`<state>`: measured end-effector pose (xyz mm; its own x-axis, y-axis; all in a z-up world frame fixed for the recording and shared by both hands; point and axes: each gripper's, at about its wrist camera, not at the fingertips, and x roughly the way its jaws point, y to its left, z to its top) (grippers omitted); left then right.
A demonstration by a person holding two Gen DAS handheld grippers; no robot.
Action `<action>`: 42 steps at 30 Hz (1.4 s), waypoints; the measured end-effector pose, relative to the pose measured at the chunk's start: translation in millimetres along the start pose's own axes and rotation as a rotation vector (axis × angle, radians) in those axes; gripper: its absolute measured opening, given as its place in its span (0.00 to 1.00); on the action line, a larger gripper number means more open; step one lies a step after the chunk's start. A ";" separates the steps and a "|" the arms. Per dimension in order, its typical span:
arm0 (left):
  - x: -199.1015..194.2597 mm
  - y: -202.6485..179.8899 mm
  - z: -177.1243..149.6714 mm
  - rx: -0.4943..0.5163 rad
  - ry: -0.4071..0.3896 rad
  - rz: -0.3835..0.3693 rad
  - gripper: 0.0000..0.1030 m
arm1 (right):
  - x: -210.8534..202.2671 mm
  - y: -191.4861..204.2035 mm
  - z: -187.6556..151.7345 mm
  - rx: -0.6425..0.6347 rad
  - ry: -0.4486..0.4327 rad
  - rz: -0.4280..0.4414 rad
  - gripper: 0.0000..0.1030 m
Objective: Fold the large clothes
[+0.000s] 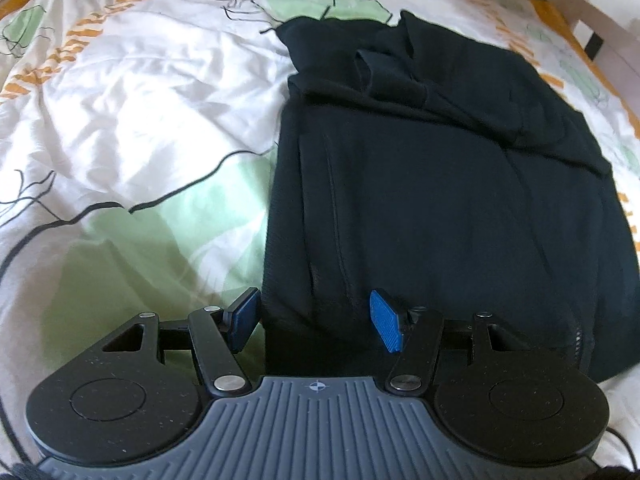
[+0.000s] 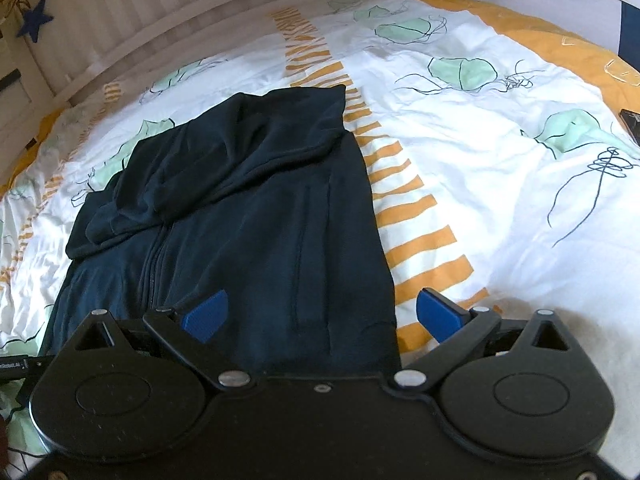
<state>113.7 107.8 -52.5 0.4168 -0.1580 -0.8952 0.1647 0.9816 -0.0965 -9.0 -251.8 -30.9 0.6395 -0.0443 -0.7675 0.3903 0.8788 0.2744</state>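
Observation:
A dark navy zip jacket (image 1: 440,184) lies on the bed, its sleeves folded in over the body. In the left wrist view my left gripper (image 1: 316,322) is open, its blue pads either side of the jacket's near left corner. In the right wrist view the jacket (image 2: 248,208) shows its zip and a pocket seam. My right gripper (image 2: 320,316) is open wide over the jacket's near right corner. Whether the pads touch the cloth I cannot tell.
The jacket lies on a rumpled white duvet (image 1: 140,120) with green and orange prints (image 2: 460,140). A pale slatted bed frame (image 2: 140,20) runs along the far side. A small dark object (image 2: 632,120) lies at the right edge.

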 end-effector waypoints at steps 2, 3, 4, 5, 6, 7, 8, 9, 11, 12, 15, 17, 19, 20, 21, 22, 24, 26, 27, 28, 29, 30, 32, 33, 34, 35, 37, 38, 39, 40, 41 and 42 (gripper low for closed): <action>2.8 0.3 -0.3 -0.003 0.011 -0.001 0.57 | 1.4 -1.8 0.3 0.003 0.006 0.003 0.98; 3.6 0.5 -0.4 -0.006 0.016 -0.004 0.58 | 2.0 -2.1 0.6 0.002 0.009 0.003 0.98; 3.9 0.5 -0.4 -0.009 0.020 -0.007 0.58 | 2.4 -2.0 0.6 0.001 0.012 0.003 0.98; 4.7 0.8 0.2 -0.011 0.023 -0.011 0.60 | 3.0 -1.7 0.5 0.000 0.015 0.004 0.98; 5.4 1.2 0.1 -0.012 0.026 -0.015 0.60 | 3.5 -1.6 0.9 -0.001 0.018 0.005 0.98; 6.7 1.2 0.7 -0.012 0.029 -0.019 0.61 | 4.3 -1.7 1.0 -0.002 0.022 0.005 0.98; 7.3 1.4 0.6 -0.012 0.032 -0.022 0.63 | 5.0 -1.8 0.8 -0.003 0.027 0.007 0.98; 7.8 1.4 0.4 -0.011 0.033 -0.025 0.63 | 5.4 -2.3 0.8 -0.002 0.031 0.008 0.98; 8.5 1.3 0.9 -0.009 0.036 -0.030 0.64 | 7.1 -3.4 1.3 0.003 0.044 0.016 0.98; 8.8 1.5 1.0 -0.010 0.037 -0.033 0.65 | 7.2 -4.1 0.9 0.007 0.049 0.020 0.98; 9.8 1.7 2.3 -0.008 0.036 -0.037 0.65 | 6.9 -6.3 0.4 0.011 0.060 0.033 0.98; 9.0 1.2 2.1 -0.005 0.034 -0.041 0.65 | 7.2 -6.0 -1.0 0.002 0.073 0.038 0.98; 8.8 0.7 2.1 -0.003 0.033 -0.044 0.65 | 7.8 -4.7 -2.3 -0.011 0.086 0.042 0.98; 8.5 0.5 1.7 -0.003 0.032 -0.045 0.65 | 8.1 -4.3 -2.9 -0.017 0.092 0.044 0.98; 8.5 0.2 1.4 -0.001 0.032 -0.046 0.65 | 8.5 -3.9 -3.4 -0.021 0.096 0.044 0.98; 7.9 0.1 0.7 0.000 0.033 -0.049 0.65 | 9.1 -3.8 -3.8 -0.023 0.100 0.045 0.98; 7.7 0.6 0.3 0.001 0.035 -0.058 0.65 | 10.4 -3.8 -4.5 -0.024 0.110 0.044 0.98; 7.0 0.4 -1.1 0.002 0.037 -0.066 0.65 | 12.0 -3.3 -4.7 -0.026 0.122 0.041 0.98; 6.9 0.4 -1.3 0.002 0.040 -0.071 0.65 | 13.2 -3.5 -4.2 -0.027 0.130 0.042 0.98; 7.0 0.7 -1.4 0.002 0.043 -0.074 0.65 | 15.2 -4.2 -3.7 -0.027 0.140 0.046 0.98; 7.1 0.7 -1.2 0.002 0.048 -0.078 0.65 | 17.9 -4.8 -3.0 -0.024 0.155 0.051 0.98; 6.9 1.2 -1.3 0.002 0.052 -0.083 0.65 | 20.8 -5.8 -2.3 -0.019 0.169 0.055 0.98; 6.5 2.1 -1.4 0.004 0.063 -0.095 0.65 | 26.2 -8.8 -1.0 -0.009 0.204 0.068 0.98; 6.2 3.1 -1.7 0.003 0.068 -0.102 0.65 | 28.3 -10.4 -0.6 -0.004 0.220 0.076 0.98; 5.7 3.8 -2.2 0.005 0.072 -0.108 0.65 | 29.5 -11.6 -0.2 0.001 0.231 0.083 0.98; 5.1 4.4 -2.7 0.006 0.076 -0.114 0.65 | 30.1 -12.6 -0.1 0.001 0.242 0.090 0.98; 4.6 6.0 -3.3 0.008 0.083 -0.126 0.65 | 29.7 -13.0 -0.7 -0.005 0.258 0.099 0.98; 4.8 6.8 -3.4 0.008 0.087 -0.132 0.65 | 29.6 -13.4 -1.3 -0.009 0.266 0.102 0.98; 5.1 7.3 -3.4 0.010 0.093 -0.138 0.65 | 29.5 -13.6 -1.7 -0.012 0.273 0.104 0.98; 5.4 7.7 -3.4 0.013 0.100 -0.145 0.65 | 29.2 -14.0 -2.0 -0.014 0.280 0.106 0.98; 5.5 8.2 -3.9 0.018 0.104 -0.151 0.65 | 29.0 -13.7 -2.5 -0.017 0.286 0.106 0.98; 5.5 8.4 -4.1 0.021 0.109 -0.157 0.64 | 28.8 -14.3 -2.9 -0.017 0.289 0.108 0.97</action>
<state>113.7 115.6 -60.0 0.2858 -0.2957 -0.9115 0.2397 0.9430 -0.2307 1.9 -264.3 -58.6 0.4610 0.1847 -0.8680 0.3172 0.8792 0.3555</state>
